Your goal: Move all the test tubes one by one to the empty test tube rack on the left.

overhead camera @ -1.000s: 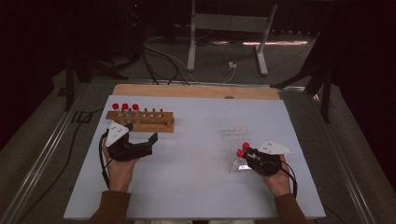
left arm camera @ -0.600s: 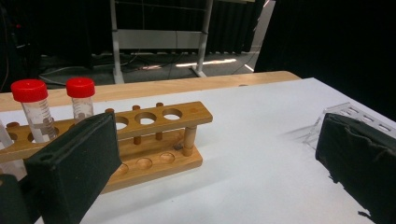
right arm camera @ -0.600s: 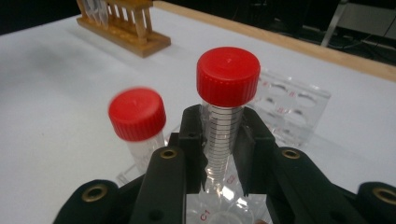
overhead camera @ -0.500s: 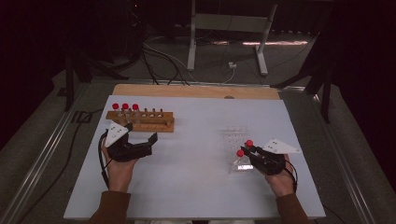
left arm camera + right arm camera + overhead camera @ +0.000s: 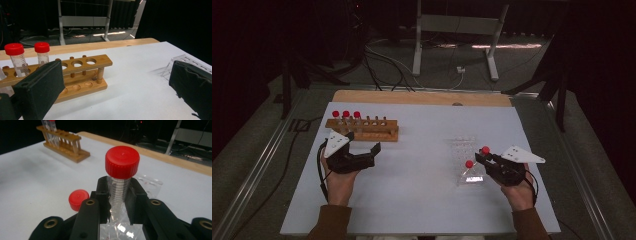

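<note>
Red-capped tube [image 5: 121, 180] is pinched in the right gripper [image 5: 484, 159] — next, carry it toward ten o'clock to the wooden rack [image 5: 367, 129]; left gripper [image 5: 367, 152] gapes empty.

The left tool [image 5: 110, 92] has its two black padded jaws spread wide, nothing between them. Past the left jaw a wooden rack [image 5: 82, 75] stands on the white tabletop [image 5: 135, 75] with two red-capped tubes [image 5: 41, 53] upright in it. A clear plastic rack [image 5: 178, 62] peeks out beside the right jaw, near the tabletop's right edge.
</note>
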### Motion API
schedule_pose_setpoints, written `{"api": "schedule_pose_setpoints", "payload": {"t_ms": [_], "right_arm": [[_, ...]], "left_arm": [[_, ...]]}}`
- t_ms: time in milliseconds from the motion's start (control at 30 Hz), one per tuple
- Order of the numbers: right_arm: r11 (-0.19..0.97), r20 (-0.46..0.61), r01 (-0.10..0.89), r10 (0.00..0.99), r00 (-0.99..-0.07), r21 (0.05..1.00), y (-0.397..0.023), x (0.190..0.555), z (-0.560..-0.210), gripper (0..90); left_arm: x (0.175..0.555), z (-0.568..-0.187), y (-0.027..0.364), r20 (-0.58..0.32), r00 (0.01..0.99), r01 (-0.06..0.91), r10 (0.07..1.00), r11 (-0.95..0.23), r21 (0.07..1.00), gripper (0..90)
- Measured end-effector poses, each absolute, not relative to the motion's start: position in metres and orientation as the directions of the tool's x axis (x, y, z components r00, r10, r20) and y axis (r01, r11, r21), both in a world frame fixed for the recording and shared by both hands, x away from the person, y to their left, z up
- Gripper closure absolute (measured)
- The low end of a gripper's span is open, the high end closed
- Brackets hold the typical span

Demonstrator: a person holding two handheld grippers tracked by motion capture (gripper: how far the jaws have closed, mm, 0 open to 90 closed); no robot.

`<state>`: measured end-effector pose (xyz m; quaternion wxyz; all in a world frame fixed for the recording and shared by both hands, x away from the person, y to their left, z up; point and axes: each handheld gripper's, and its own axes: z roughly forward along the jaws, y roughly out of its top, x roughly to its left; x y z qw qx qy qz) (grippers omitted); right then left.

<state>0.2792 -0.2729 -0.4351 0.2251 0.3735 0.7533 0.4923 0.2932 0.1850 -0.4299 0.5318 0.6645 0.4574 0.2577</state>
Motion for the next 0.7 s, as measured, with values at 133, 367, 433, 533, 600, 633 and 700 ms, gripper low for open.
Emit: {"api": "schedule_pose_setpoints", "payload": {"t_ms": [133,367,433,533,600,633,700], "right_arm": [[0.232,0.025,0.332,0.786,-0.618,0.914,-0.278,0.275,-0.426,74.3],[0.248,0.025,0.341,0.775,-0.631,0.906,-0.287,0.270,-0.418,74.3],[0.254,0.027,0.344,0.770,-0.638,0.904,-0.288,0.268,-0.418,74.3],[0.265,0.025,0.346,0.761,-0.649,0.900,-0.286,0.266,-0.417,74.3],[0.274,0.024,0.345,0.751,-0.659,0.898,-0.285,0.265,-0.416,74.2],[0.279,0.023,0.346,0.748,-0.663,0.896,-0.284,0.264,-0.416,74.2],[0.286,0.026,0.346,0.736,-0.677,0.894,-0.282,0.262,-0.415,74.2]], "left_arm": [[0.292,-0.428,0.184,-0.141,0.457,0.328,0.878,-0.019,0.944,0.6],[0.291,-0.426,0.181,-0.138,0.470,0.324,0.872,-0.025,0.946,0.6],[0.291,-0.425,0.180,-0.139,0.474,0.324,0.870,-0.025,0.946,0.6],[0.290,-0.424,0.179,-0.139,0.478,0.323,0.867,-0.026,0.946,0.6],[0.290,-0.424,0.178,-0.138,0.485,0.321,0.863,-0.029,0.947,0.6],[0.290,-0.423,0.177,-0.138,0.487,0.320,0.863,-0.030,0.947,0.6],[0.289,-0.423,0.176,-0.138,0.494,0.319,0.859,-0.031,0.947,0.6]]}}
